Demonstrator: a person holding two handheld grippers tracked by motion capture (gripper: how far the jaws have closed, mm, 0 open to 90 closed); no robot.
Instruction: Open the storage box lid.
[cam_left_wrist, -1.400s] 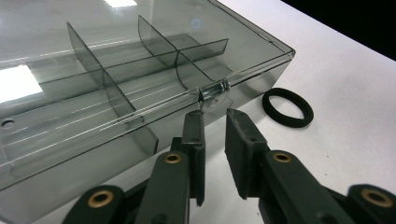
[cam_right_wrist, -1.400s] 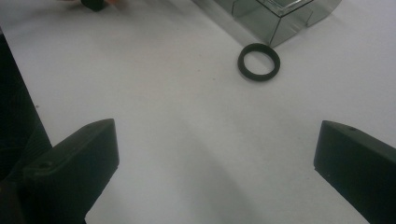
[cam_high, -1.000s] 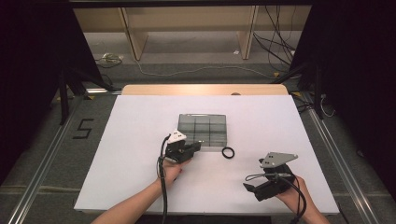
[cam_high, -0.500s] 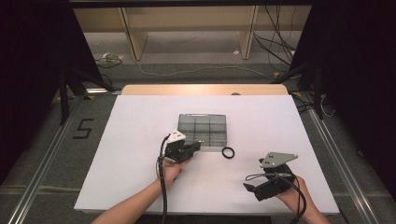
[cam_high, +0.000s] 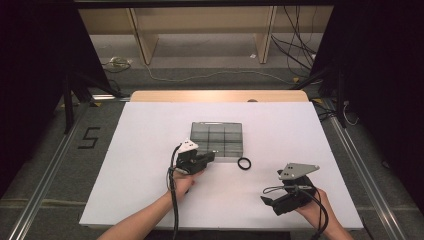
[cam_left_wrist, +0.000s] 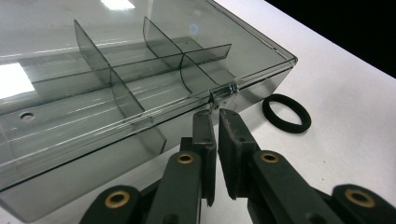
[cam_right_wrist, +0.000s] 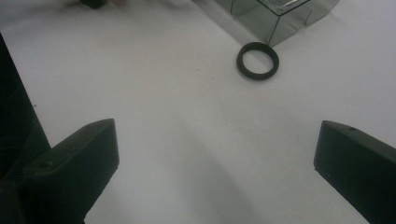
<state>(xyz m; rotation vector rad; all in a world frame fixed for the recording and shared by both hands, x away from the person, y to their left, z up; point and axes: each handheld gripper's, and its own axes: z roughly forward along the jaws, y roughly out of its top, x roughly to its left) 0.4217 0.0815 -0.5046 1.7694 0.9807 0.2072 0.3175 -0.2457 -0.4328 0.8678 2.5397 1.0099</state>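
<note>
While the left tongs (cam_left_wrist: 215, 116) seemingly pinch its latch, the smoky divided box (cam_left_wrist: 116, 79) lies closed.

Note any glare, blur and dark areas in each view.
High view: evenly lit white table, black surroundings. Left gripper view: ceiling-light glare on the smoky clear plastic compartment box. Right gripper view: soft, blurred; black rubber ring readable.

Brightly and evenly lit from overhead, white table (cam_high: 150, 150) almost glowing, surroundings at 9 and 3 o'clock sunk in black. Ceiling-light glare on the clear box (cam_left_wrist: 116, 70) lid at 10 and 12 o'clock. Soft, faint shadows. Slightly grainy throughout; near jaws blurred in the right gripper view.
</note>
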